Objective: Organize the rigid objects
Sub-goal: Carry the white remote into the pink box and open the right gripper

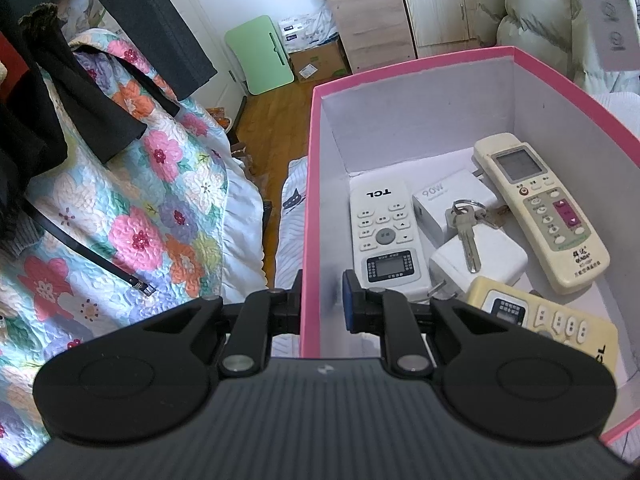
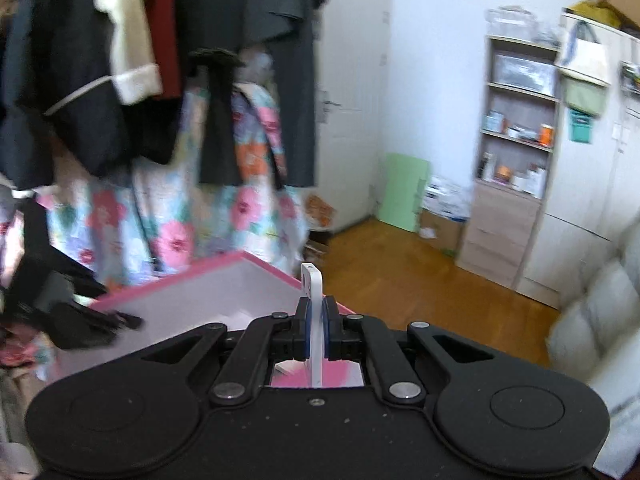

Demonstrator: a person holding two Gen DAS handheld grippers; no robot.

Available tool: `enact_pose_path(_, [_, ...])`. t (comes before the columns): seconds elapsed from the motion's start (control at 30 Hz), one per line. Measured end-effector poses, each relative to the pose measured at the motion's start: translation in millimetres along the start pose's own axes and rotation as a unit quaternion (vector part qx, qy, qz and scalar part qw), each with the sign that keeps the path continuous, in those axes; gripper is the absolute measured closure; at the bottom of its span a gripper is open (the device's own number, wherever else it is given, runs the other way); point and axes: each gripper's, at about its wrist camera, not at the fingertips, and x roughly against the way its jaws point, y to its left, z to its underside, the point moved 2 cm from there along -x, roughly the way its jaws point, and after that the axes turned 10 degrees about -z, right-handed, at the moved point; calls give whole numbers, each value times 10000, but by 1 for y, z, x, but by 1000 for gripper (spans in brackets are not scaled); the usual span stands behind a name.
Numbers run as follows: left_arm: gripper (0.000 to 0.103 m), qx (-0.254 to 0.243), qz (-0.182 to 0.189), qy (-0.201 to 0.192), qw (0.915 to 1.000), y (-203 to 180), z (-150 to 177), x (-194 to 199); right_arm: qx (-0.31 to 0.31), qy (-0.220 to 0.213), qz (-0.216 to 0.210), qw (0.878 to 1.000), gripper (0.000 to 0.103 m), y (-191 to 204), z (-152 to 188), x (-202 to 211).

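Note:
My left gripper [image 1: 322, 300] is shut on the near left wall of a pink box [image 1: 412, 66], one pad outside and one inside. In the box lie a white TCL remote [image 1: 384, 236], a cream air-conditioner remote [image 1: 544, 208], a yellowish remote [image 1: 552, 324], two white chargers [image 1: 448, 200] and a bunch of keys [image 1: 466, 224]. My right gripper [image 2: 317, 320] is shut on a slim white remote [image 2: 314, 280], held edge-on above the pink box [image 2: 180, 280]. The same slim remote [image 1: 606, 20] shows at the top right of the left wrist view, above the box.
A floral quilt [image 1: 160, 200] and dark hanging clothes [image 2: 100, 80] stand left of the box. Beyond it are a wooden floor [image 2: 420, 272], a green board [image 1: 260, 56], cardboard boxes [image 1: 320, 60], a shelf unit with drawers [image 2: 516, 184] and white puffy bedding [image 1: 536, 12].

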Motion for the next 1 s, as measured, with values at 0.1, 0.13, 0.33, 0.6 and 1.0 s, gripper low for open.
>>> enact_pose_path(0.1, [88,-28,-9,-38,10000,0,0,1,-206,101,-431,9988,97,11,-11,-21])
enact_pose_path(0.13, [88,-52,-16,-47,10000,0,1,1,-274,186,-564,9979,97,15,-13,-30])
enact_pose_path(0.33, [88,-12,-7,-35,10000,-1,0,1,-876,930,-1244,9840,97,30,-19,-98])
enact_pose_path(0.6, [88,88,83,-45,9999,2,1,0,-2336,1891,-1176,9465,97,19,9,-193])
enact_pose_path(1.0, [88,108,171,-96,9997,4,2,0,-2127,1333,-217,9677,78,19,15,-137])
